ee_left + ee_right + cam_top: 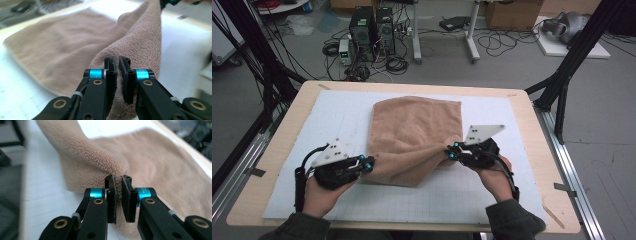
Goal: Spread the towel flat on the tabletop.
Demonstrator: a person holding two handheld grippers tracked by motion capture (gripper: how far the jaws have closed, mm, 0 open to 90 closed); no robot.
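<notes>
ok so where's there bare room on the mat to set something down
Bare mat lies left of the tan towel, right of it towards the table's wooden edge, and in front of it along the near side. The towel's near corners are crowded: the left hand-held gripper and right hand-held gripper each pinch one.

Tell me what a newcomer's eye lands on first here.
The tan towel in the middle of the white mat, its near edge lifted off the surface. Then the left gripper and right gripper, each clamped on a near corner, with the cloth sagging between them.
</notes>
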